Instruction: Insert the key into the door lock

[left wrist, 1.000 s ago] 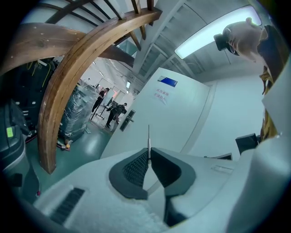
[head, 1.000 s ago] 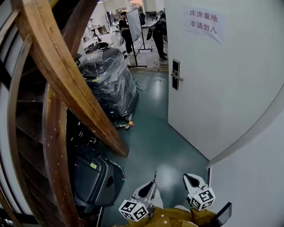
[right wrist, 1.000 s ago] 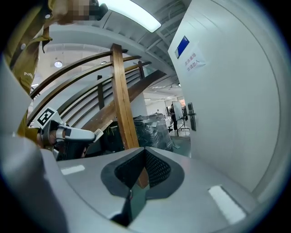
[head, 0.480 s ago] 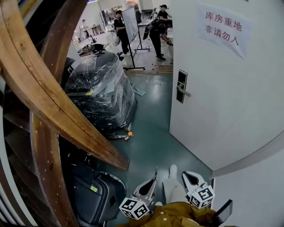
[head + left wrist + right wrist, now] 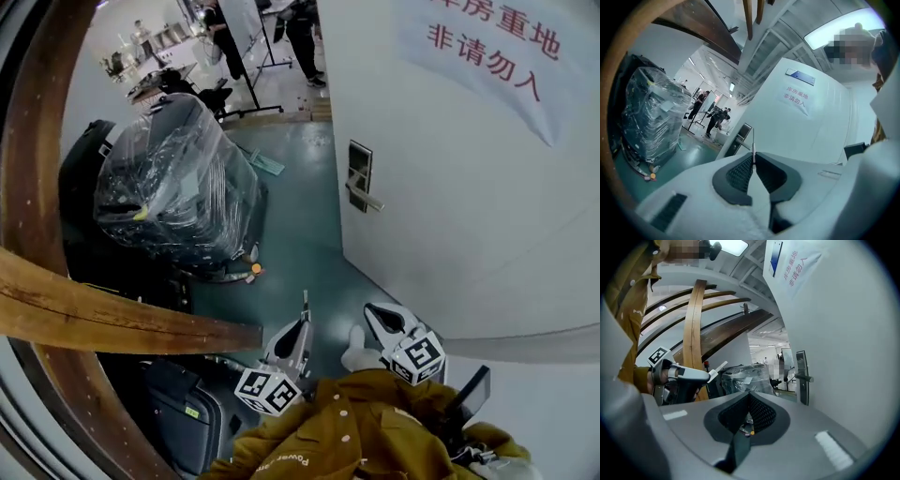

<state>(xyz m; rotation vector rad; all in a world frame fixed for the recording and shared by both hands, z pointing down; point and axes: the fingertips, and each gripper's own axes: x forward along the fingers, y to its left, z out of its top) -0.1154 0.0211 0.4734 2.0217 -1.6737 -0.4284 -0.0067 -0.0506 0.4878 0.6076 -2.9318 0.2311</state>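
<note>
The white door stands to the right, with a dark lock plate and lever handle on its near edge. My left gripper is low in the head view and shut on a thin metal key that sticks out forward. In the left gripper view the key points toward the lock plate, still well short of it. My right gripper is beside the left one, shut with nothing between its pads. The right gripper view shows the handle ahead and the left gripper.
A plastic-wrapped black load stands on the green floor to the left. Curved wooden beams cross the left side above a black case. A paper sign is on the door. People stand far back.
Both grippers have been carried forward toward the door. The lock plate and handle now look larger and closer, and the wrapped load has slid left. Both grippers stayed shut.
</note>
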